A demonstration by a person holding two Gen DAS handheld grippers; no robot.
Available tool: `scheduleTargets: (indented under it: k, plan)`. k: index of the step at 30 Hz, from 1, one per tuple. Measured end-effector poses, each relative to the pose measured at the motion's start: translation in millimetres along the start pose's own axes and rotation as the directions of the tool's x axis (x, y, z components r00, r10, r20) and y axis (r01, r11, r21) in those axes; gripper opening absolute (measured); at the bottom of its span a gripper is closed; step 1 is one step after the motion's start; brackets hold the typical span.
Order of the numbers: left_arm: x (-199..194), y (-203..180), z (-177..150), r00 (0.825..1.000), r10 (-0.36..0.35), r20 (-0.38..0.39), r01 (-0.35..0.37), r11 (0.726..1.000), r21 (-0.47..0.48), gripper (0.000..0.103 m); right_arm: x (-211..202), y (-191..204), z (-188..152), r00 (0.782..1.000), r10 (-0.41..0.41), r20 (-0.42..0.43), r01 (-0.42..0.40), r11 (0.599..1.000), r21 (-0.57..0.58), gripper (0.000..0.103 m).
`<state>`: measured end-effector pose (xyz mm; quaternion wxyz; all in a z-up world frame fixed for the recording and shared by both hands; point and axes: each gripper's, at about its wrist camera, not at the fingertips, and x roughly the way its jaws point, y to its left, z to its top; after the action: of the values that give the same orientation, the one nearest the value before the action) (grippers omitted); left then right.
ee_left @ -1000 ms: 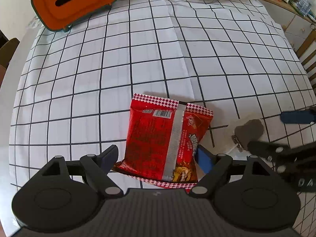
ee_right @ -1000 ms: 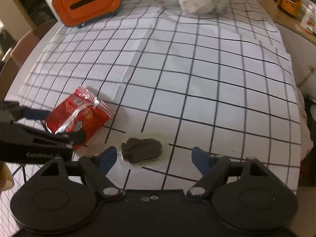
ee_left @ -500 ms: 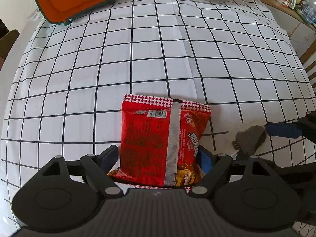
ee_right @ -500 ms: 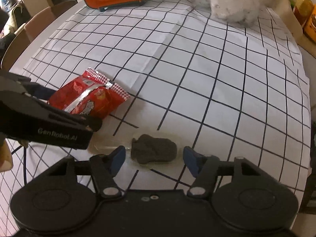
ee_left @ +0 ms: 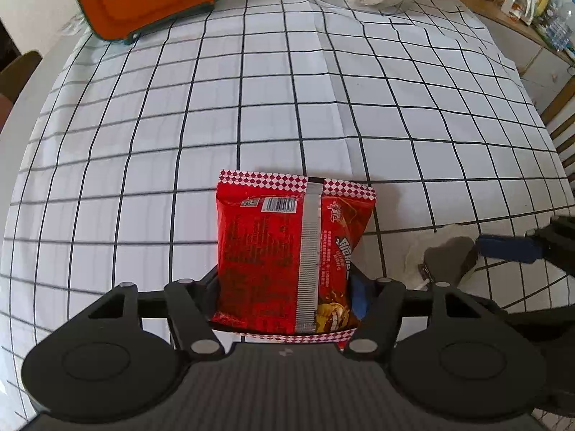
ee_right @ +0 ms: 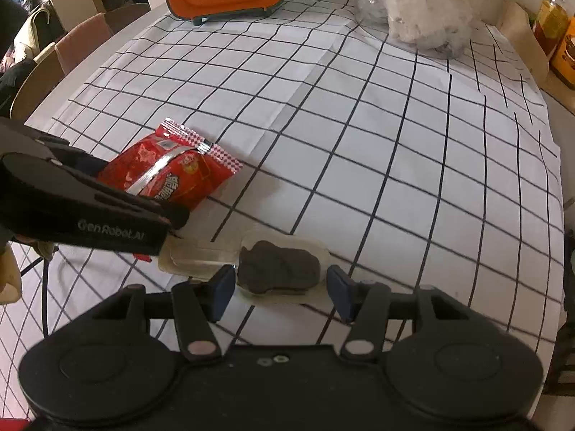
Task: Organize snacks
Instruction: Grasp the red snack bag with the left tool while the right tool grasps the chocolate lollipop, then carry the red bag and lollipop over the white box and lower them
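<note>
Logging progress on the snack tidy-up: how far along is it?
Nothing looks put away yet. In hand: the left gripper is shut on the red snack packet. The right gripper is open around the dark snack in clear wrap, not gripping. Both snacks remain on the checked tablecloth.

"GenRobot.AI" is printed in pale letters on the left gripper [ee_right: 176, 212] body, at nine o'clock in the right wrist view. A barcode and unreadable print sit on the red snack packet [ee_left: 287, 251].
</note>
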<state>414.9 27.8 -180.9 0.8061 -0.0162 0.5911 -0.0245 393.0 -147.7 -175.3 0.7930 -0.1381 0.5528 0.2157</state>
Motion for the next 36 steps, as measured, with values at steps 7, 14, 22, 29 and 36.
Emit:
scheduleTargets:
  k: [7,14,22,29,36]
  plan:
    - [-8.2,7.8,-10.4,1.0,0.004,-0.021,-0.005,1.0,-0.03,0.066,-11.5,-3.0,-17.3,1.0,0.018,-0.012,-0.018,0.999,0.037,0.055]
    - [-27.5,12.3,-26.9,0.999,0.044,-0.006,-0.044,0.998,-0.044,0.067,-31.9,-1.5,-35.0,1.0,0.031,-0.005,-0.031,0.997,0.072,0.055]
    - [-74.6,7.8,-48.7,0.997,0.064,0.043,-0.063,0.998,-0.022,0.067,-73.4,6.1,-51.3,0.998,0.044,0.035,-0.047,0.995,0.088,0.055]
    - [-123.9,-1.7,-70.7,0.995,0.034,0.09,-0.034,0.999,-0.004,0.067,-124.0,16.2,-63.7,0.995,0.037,0.09,-0.046,0.994,0.095,0.055]
    - [-177.5,-13.3,-100.3,0.991,-0.007,0.133,0.002,0.999,0.04,0.067,-177.0,33.3,-87.6,0.989,0.037,0.14,-0.052,0.994,0.099,0.055]
